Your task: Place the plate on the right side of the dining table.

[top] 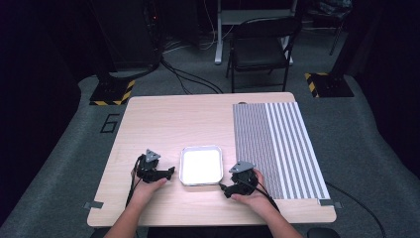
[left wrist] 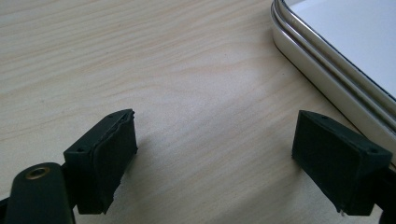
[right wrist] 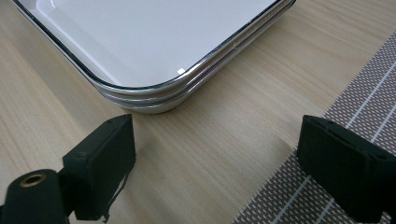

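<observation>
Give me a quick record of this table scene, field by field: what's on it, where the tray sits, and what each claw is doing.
surface: wooden table
tray: white tray with a metal rim, empty, near the front middle of the table
mat: striped mat covering the table's right side
left claw: open, holding nothing, just left of the tray
right claw: open, holding nothing, at the tray's near right corner, between tray and mat
contact: neither claw touches the tray
background: folding chair beyond the table
</observation>
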`<state>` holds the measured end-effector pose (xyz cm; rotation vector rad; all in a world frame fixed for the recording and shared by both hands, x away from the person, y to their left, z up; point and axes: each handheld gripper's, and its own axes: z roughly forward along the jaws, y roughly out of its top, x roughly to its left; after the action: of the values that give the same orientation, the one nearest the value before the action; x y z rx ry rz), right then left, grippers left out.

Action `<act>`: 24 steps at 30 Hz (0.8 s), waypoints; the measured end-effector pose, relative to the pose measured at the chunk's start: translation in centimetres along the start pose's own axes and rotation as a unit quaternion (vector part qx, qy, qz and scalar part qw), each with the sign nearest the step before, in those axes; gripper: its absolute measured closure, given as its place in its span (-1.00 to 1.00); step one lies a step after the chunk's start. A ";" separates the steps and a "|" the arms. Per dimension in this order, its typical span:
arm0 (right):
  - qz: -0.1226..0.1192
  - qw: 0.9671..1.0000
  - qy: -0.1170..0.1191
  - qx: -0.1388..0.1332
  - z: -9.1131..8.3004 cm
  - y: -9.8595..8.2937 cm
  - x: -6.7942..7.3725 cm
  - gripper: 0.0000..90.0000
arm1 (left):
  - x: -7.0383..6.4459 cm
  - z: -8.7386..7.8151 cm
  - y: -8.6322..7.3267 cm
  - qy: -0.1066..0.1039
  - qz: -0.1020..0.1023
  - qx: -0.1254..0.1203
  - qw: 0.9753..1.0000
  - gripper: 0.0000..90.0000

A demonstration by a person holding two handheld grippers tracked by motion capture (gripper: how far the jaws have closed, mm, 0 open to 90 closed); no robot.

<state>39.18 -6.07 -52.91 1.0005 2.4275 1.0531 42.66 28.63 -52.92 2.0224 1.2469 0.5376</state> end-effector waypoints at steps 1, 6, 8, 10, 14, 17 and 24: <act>0.001 1.000 0.000 0.000 0.0 0.0 0.0 -0.75 | 0.0 0.0 0.0 0.000 0.001 0.001 1.000 -0.69; 0.000 1.000 0.000 0.000 0.0 0.0 0.0 -0.75 | -0.1 0.1 0.1 0.007 -0.004 -0.005 1.000 -0.68; 0.000 1.000 0.000 0.000 0.0 0.0 0.0 -0.75 | -0.1 0.1 0.1 0.007 -0.004 -0.005 1.000 -0.68; 0.000 1.000 0.000 0.000 0.0 0.0 0.0 -0.75 | -0.1 0.2 0.1 0.007 -0.004 -0.004 1.000 -0.68; 0.003 1.000 -0.001 0.000 0.0 0.0 0.1 -0.74 | -0.1 0.2 0.1 0.007 -0.005 -0.004 1.000 -0.68; 0.005 1.000 -0.001 0.000 0.0 0.0 0.1 -0.74 | 0.0 0.1 0.1 0.007 -0.006 -0.006 1.000 -0.66; 0.005 1.000 -0.001 0.000 -0.1 0.0 0.1 -0.73 | -0.2 -0.2 0.3 0.006 -0.006 0.001 1.000 -0.43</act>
<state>39.05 -6.01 -52.87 1.0155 2.4230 1.0536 42.59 28.43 -52.60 2.0145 1.2669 0.5440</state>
